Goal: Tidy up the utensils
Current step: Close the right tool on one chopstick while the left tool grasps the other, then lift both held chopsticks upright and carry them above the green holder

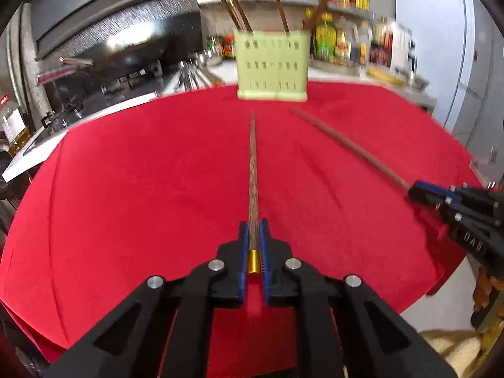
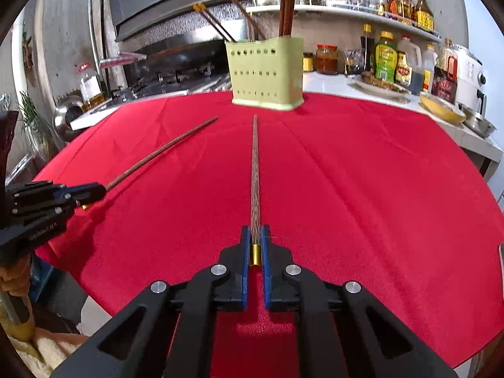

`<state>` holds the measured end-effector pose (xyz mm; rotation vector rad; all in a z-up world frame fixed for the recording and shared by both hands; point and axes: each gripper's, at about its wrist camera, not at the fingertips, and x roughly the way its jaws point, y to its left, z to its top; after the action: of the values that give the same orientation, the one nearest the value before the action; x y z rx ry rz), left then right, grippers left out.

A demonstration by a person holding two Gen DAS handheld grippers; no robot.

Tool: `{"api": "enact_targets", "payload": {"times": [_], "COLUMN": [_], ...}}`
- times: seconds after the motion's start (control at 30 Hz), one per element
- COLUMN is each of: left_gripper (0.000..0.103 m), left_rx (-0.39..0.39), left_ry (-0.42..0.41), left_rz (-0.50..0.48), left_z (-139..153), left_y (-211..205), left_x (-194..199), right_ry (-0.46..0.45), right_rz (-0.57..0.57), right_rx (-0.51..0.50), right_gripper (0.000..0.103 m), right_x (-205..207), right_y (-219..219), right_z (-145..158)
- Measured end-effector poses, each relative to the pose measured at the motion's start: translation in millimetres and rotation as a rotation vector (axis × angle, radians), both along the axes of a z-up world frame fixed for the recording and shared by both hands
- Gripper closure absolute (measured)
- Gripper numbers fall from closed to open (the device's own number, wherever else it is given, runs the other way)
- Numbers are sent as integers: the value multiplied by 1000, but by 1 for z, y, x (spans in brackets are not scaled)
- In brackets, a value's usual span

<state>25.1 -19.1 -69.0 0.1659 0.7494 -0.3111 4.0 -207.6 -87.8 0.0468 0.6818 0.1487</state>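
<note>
While each of our 2 grippers clamps a chopstick, both tools point across the red cloth (image 2: 362, 189) that covers the table toward the green holder (image 2: 266, 74). Our left gripper (image 1: 253, 245) has its jaws closed on the left chopstick (image 1: 253, 170), pinching it near its gold-capped end; the shaft runs straight ahead of the jaws, its tip stopping just short of the holder's base. Our right gripper (image 2: 255, 245) grips the right chopstick (image 2: 255, 170) the same way, jaws shut around the shaft just ahead of the gold cap, the thin end reaching forward toward the holder.

From the left wrist camera, the right gripper sits off to the right of our jaws, its chopstick angling forward and inward. From the right wrist camera, the left gripper appears to the left of our jaws, its chopstick slanting toward the holder as well. The 2 sticks stay apart, their tips converging in front of the holder.

The holder stands upright at the far edge of the cloth, straight ahead of both jaws. Several brown chopsticks (image 2: 287, 9) already stand in it, some leaning left. Beyond it, bottles (image 2: 386, 58) line the counter.
</note>
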Motion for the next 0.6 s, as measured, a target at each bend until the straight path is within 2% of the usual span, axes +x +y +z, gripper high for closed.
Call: {"api": "enact_targets", "payload": {"times": [0.23, 0.37, 0.5, 0.6], "left_gripper": [96, 96, 96, 96], "left_rx": [-103, -141, -165, -178], "left_ry": [-196, -296, -353, -366], "left_rz": [25, 6, 5, 2], "left_z": [69, 107, 133, 141], "left_y": [18, 22, 23, 25], "left_x": [-4, -3, 2, 7], "right_ry": [-123, -216, -298, -336], "right_rz": [11, 22, 32, 35], "right_rx": [30, 40, 34, 27], "right_gripper": [96, 96, 96, 96], "right_x": [-1, 5, 11, 17], "right_y": [-5, -6, -4, -3], "right_z": [53, 95, 137, 159]}}
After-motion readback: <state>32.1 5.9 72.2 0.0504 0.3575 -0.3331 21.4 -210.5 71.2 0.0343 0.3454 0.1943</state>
